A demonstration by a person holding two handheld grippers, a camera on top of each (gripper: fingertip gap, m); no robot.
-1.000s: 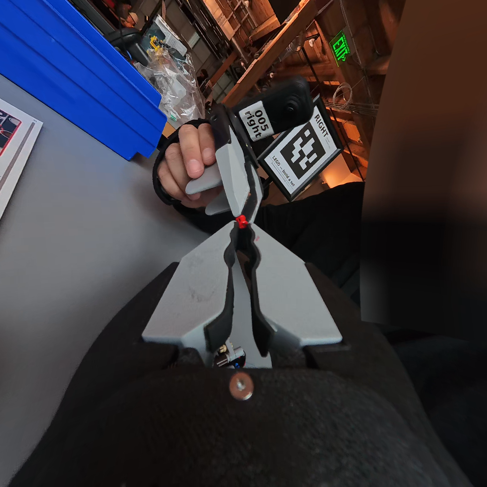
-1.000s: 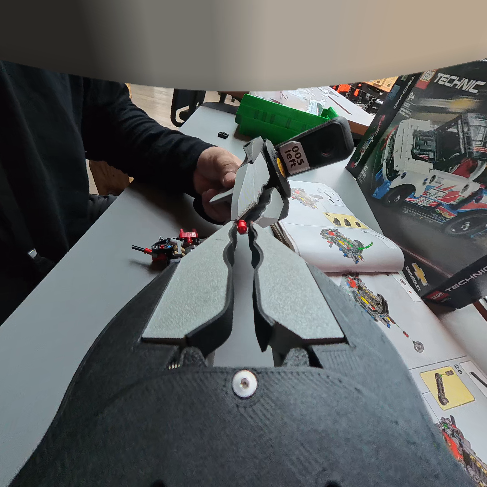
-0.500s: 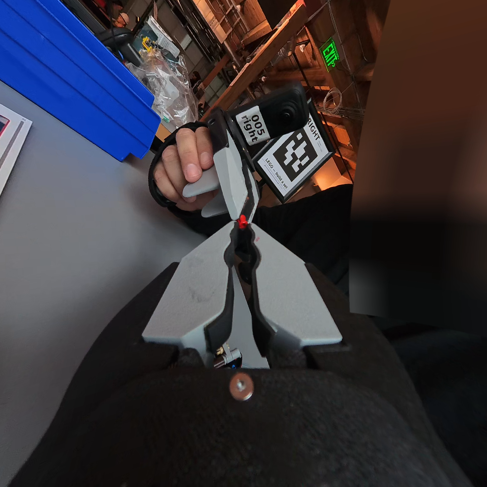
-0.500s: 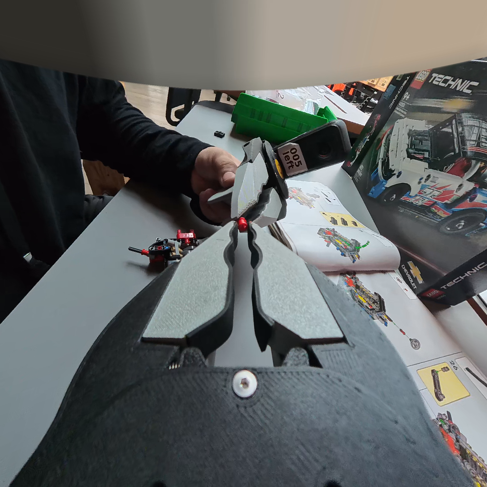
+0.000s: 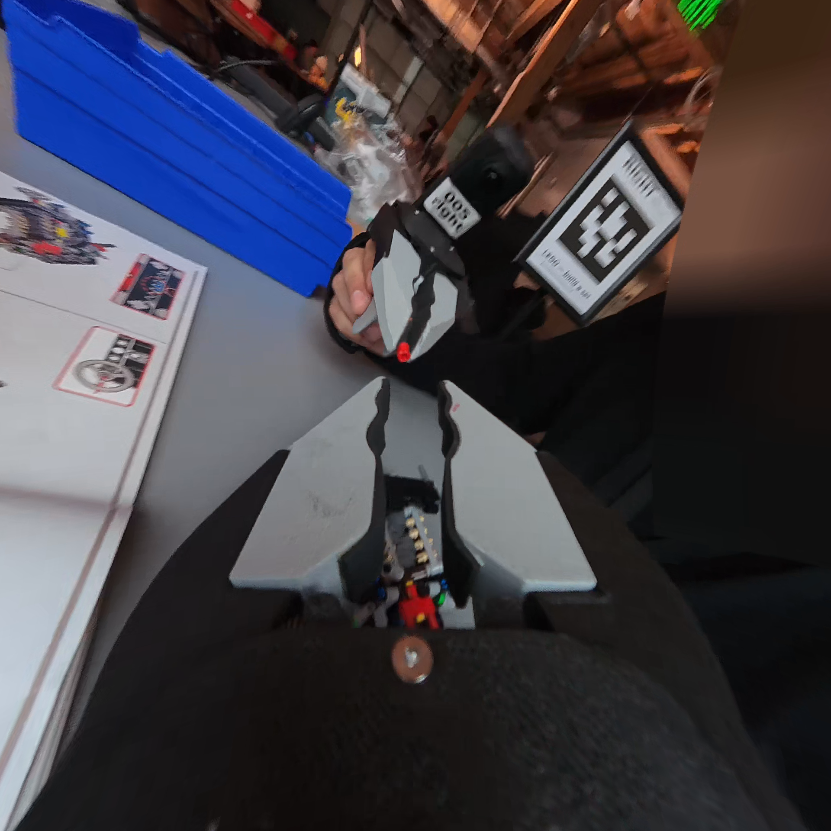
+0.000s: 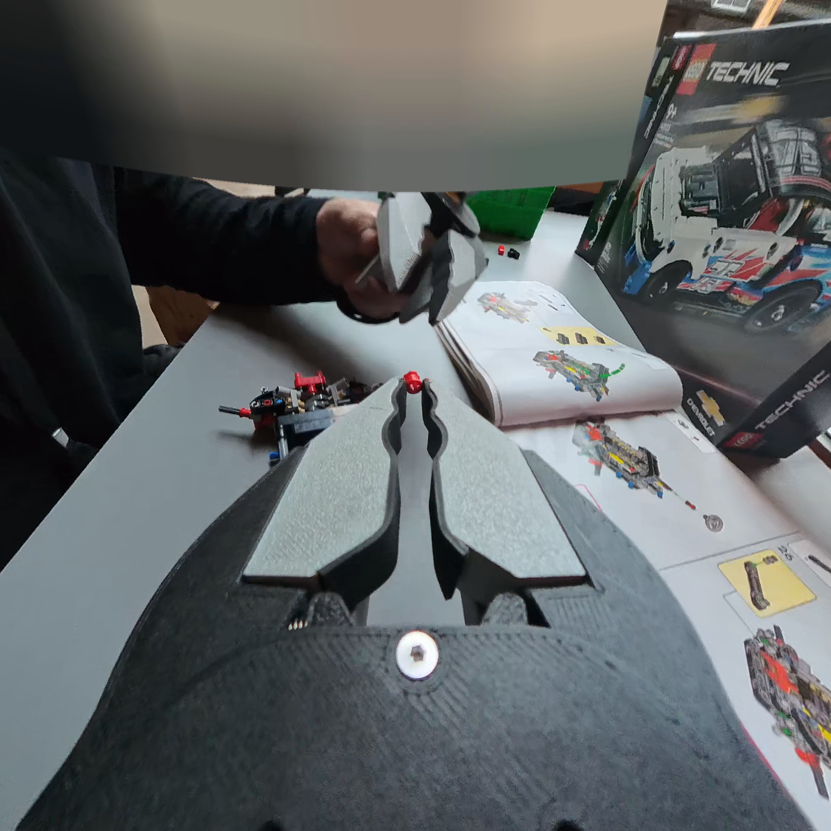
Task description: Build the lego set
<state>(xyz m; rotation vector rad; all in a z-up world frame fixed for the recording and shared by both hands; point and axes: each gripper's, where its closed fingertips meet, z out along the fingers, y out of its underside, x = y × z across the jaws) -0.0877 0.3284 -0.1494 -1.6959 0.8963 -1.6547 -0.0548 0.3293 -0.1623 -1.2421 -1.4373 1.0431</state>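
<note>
Knobbly red peg (image 6: 412, 382) between right gripper (image 6: 414, 390) ridged grey fingertips (image 6: 395, 392).

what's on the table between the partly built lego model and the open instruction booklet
In the right wrist view, bare grey table lies between the partly built model and the instruction booklet; only the right tongs, pinching a small red piece, hang in front.

Blue bin (image 5: 180, 148) (stacked), green bin (image 6: 508, 216).

The worktop (image 6: 135, 517) was bare on the near left. The half-built model (image 6: 306, 400), open booklet (image 6: 562, 359) and big box (image 6: 742, 225) blocked the rest.
</note>
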